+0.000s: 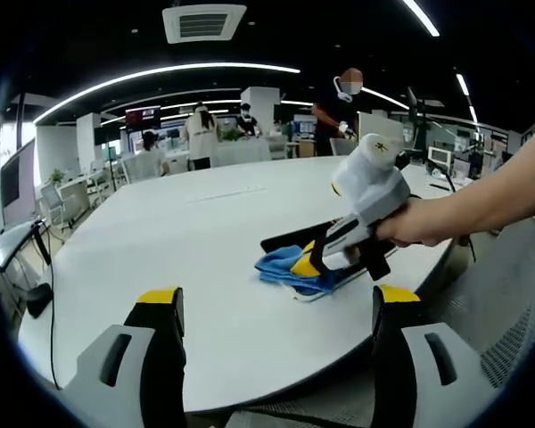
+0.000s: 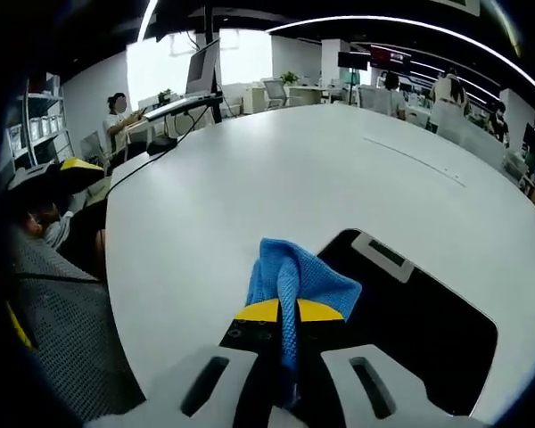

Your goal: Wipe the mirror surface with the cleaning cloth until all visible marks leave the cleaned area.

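Right tongs (image 2: pixel 282 314) are pinching the blue cleaning cloth (image 2: pixel 294 283) for me, pressing it at the dark mirror's (image 2: pixel 428 325) edge on the white table (image 2: pixel 250 178); left tongs (image 1: pixel 276 308) are hanging spread, holding nothing.

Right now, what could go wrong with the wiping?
The dark rectangular mirror lies close to the white round table's edge, so a hard push might slide it off. The right gripper pinches only a fold of the blue woven cloth, which could slip free. The left gripper hangs open, not steadying the mirror.
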The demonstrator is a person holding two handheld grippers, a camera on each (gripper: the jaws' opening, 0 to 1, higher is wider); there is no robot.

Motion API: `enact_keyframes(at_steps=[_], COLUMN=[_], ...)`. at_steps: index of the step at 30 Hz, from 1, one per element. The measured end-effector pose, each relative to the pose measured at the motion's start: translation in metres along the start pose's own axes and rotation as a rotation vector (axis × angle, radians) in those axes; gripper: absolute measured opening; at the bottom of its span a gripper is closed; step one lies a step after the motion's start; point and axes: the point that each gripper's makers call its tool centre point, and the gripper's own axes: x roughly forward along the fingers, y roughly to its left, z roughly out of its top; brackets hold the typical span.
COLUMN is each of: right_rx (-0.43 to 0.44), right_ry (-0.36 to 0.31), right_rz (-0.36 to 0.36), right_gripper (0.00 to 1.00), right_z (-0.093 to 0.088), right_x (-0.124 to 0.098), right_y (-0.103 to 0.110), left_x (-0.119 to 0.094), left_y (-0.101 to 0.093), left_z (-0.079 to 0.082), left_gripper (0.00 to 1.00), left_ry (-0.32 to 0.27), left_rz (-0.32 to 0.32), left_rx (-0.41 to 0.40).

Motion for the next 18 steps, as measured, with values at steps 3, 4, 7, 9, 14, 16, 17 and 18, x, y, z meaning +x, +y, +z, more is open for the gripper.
enact_keyframes(at_steps=[3,4,7,9,14,16,17,18], right_rx=[0.002,0.003,0.006,0.007,-0.005,-0.008,-0.007,-0.008], right_ry=[0.003,0.004,0.006,0.009,0.025,0.030,0.032,0.034], right_rz=[-0.007,-0.009,-0.015,-0.017,-0.021,-0.026,-0.029,-0.033], right_gripper=[0.00,0.00,0.00,0.00,0.00,0.00,0.00,0.00], right_z=[0.003,0.003,0.007,0.008,0.012,0.014,0.015,0.016], right_x=[0.003,0.004,0.007,0.010,0.018,0.019,0.020,0.022], right_y=[-0.004,-0.006,-0.012,-0.016,-0.026,-0.024,-0.026,-0.029], left_x=[0.000,0.000,0.000,0.000,0.000,0.000,0.000,0.001], left_y=[0.000,0.000,0.000,0.000,0.000,0.000,0.000,0.000], left_z=[0.000,0.000,-0.001,-0.001,-0.001,-0.001,-0.001,-0.001], left_gripper=[0.86,0.86,0.86,0.86,0.86,0.87,0.87,0.87], left_ry=[0.002,0.003,0.005,0.007,0.009,0.008,0.007,0.007], left_rz=[0.001,0.001,0.002,0.003,0.004,0.005,0.005,0.005], left_rx=[0.000,0.000,0.000,0.000,0.001,0.000,0.000,0.000])
